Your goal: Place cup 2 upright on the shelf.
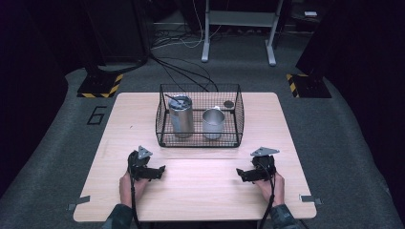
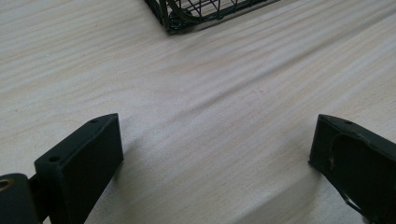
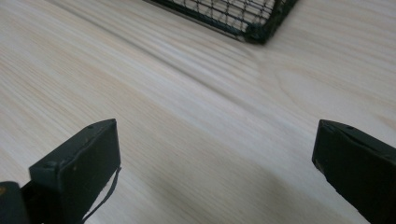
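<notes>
While both grippers, left [image 1: 161, 170] and right [image 1: 240, 173], rest spread and empty near the table's [image 1: 200, 200] front edge, the basket [image 1: 165, 136] with tumbler [image 1: 181, 119] and cup [image 1: 213, 125] sits toward its back edge; a "6" [image 1: 97, 115] marks the floor

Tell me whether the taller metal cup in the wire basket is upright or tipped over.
Upright. The taller silver metal cup stands on its base inside the black wire basket, left of the shorter silver cup, its mouth facing up.
</notes>
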The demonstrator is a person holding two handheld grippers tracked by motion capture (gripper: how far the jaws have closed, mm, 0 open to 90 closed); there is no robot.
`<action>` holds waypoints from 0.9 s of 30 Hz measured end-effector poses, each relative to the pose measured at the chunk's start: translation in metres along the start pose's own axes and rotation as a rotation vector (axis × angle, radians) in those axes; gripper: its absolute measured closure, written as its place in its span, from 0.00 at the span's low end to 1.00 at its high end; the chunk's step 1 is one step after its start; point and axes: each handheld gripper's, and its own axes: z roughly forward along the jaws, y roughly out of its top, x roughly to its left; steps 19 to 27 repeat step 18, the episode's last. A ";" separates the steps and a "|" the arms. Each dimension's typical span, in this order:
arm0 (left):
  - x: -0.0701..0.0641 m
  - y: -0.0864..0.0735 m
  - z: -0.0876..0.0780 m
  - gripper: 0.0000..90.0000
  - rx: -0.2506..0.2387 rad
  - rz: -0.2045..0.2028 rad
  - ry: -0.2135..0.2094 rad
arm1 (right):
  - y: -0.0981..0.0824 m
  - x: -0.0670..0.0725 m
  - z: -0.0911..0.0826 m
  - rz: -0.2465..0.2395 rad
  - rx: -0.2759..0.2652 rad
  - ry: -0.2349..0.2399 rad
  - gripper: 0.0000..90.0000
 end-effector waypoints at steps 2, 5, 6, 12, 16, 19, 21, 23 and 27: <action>0.000 0.000 0.000 0.03 0.001 0.000 0.000 | -0.006 -0.003 -0.002 0.009 -0.003 -0.007 0.00; 0.000 0.000 0.000 0.03 0.001 0.000 0.000 | -0.015 -0.007 -0.004 0.014 -0.008 -0.031 0.00; 0.000 0.000 0.000 0.03 0.000 -0.001 0.000 | -0.017 -0.008 -0.004 0.016 -0.008 -0.032 0.00; 0.000 0.000 0.000 0.03 0.000 0.000 0.000 | -0.029 -0.013 -0.003 -0.012 0.023 -0.077 0.00; 0.000 0.000 0.000 0.03 0.000 -0.001 0.001 | -0.034 -0.014 -0.003 0.012 0.017 -0.073 0.00; 0.000 0.000 0.000 0.03 0.000 0.000 0.000 | -0.034 -0.014 -0.003 0.012 0.013 -0.072 0.00; 0.000 0.000 0.000 0.03 0.000 0.000 0.000 | -0.034 -0.014 -0.003 0.012 0.013 -0.072 0.00; 0.000 0.000 0.000 0.03 0.000 0.000 0.000 | -0.034 -0.014 -0.003 0.012 0.013 -0.072 0.00; 0.000 0.000 0.000 0.03 0.000 0.000 0.000 | -0.034 -0.014 -0.003 0.012 0.013 -0.072 0.00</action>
